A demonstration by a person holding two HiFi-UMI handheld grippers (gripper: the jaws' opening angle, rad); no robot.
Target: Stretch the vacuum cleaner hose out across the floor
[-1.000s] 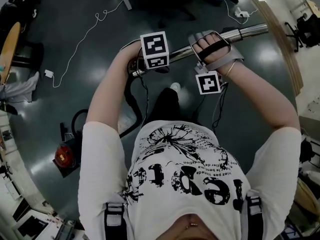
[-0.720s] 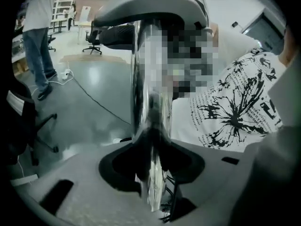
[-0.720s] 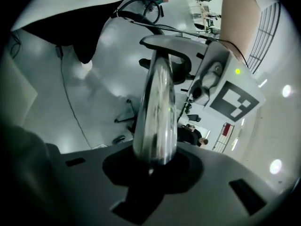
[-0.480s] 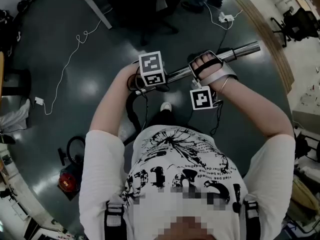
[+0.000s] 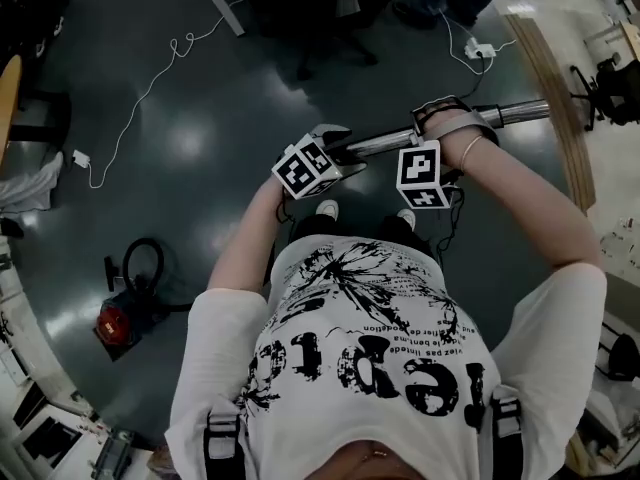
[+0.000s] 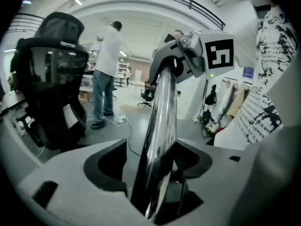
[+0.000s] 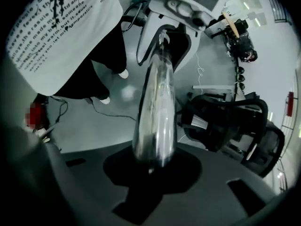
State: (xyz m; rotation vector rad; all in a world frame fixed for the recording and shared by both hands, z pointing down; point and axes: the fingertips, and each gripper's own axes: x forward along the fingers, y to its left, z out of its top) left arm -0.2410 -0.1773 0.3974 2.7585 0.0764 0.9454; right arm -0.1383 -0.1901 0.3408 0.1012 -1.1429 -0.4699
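Writing first: your white shirt (image 5: 370, 338) carries big black lettering, too warped to read reliably. The gripper cubes show only black-and-white square markers, no words.

Your left gripper (image 6: 150, 160) has the chrome tube (image 6: 160, 121) running up between its jaws. The jaws have just been opening and there's a gap on the left side, so no clamp. Your right gripper (image 7: 157, 166) is closed on the same tube, which sits deep in the dark notch.

The tube is a shiny, straight, mirror-finish metal pipe. You hold it about level in front of your waist, above the dark glossy floor (image 5: 200, 168). Its far end sticks out past your right hand. Your white shoes (image 5: 327, 209) are just below it.

The red and black vacuum cleaner (image 5: 115, 320) sits on the floor well off to your left, with a black loop (image 5: 143, 263) just beside it.

Farther out there's a thin white cable (image 5: 150, 78), a black office chair (image 6: 51, 79), and a person (image 6: 106, 65) standing in a white top and jeans.
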